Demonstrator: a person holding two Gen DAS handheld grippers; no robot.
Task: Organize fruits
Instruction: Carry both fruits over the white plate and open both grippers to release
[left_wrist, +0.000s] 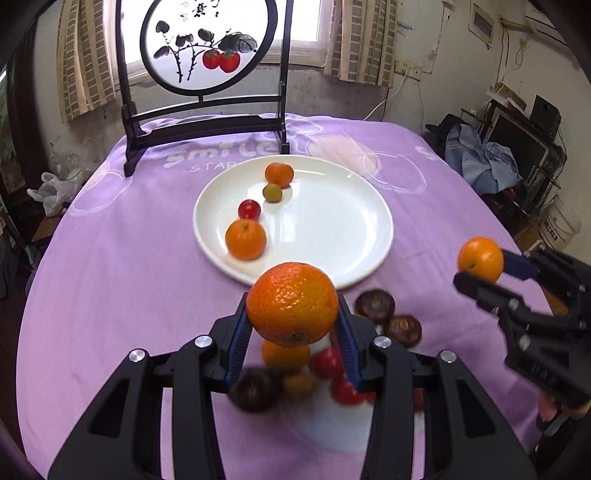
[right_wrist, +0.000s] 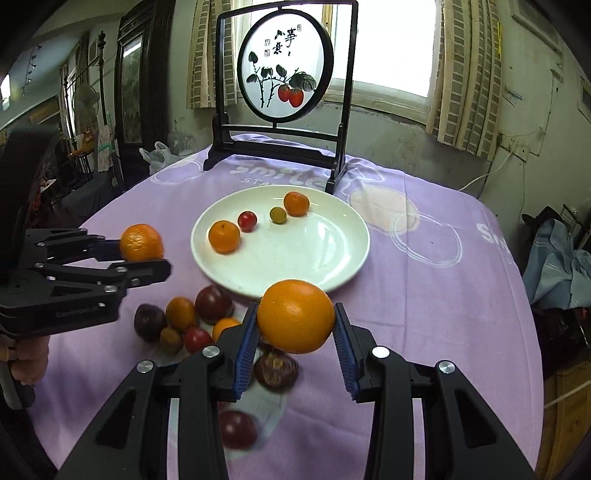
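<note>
A white plate (left_wrist: 332, 229) (right_wrist: 314, 254) on the purple cloth holds two small oranges (left_wrist: 245, 239) (left_wrist: 279, 174), a cherry tomato (left_wrist: 249, 209) and an olive-green fruit (left_wrist: 272, 192). My left gripper (left_wrist: 292, 314) is shut on an orange (left_wrist: 291, 303) above the near fruit pile; it also shows at the left in the right wrist view (right_wrist: 142, 254). My right gripper (right_wrist: 295, 325) is shut on another orange (right_wrist: 296, 315) in front of the plate; it shows at the right in the left wrist view (left_wrist: 480, 269).
Loose fruit lies near the plate's front edge: dark purple fruits (right_wrist: 213, 303), cherry tomatoes (right_wrist: 196, 339) and small oranges (right_wrist: 180, 313). A black-framed painted screen (right_wrist: 286, 74) stands at the table's far side. Clutter surrounds the table.
</note>
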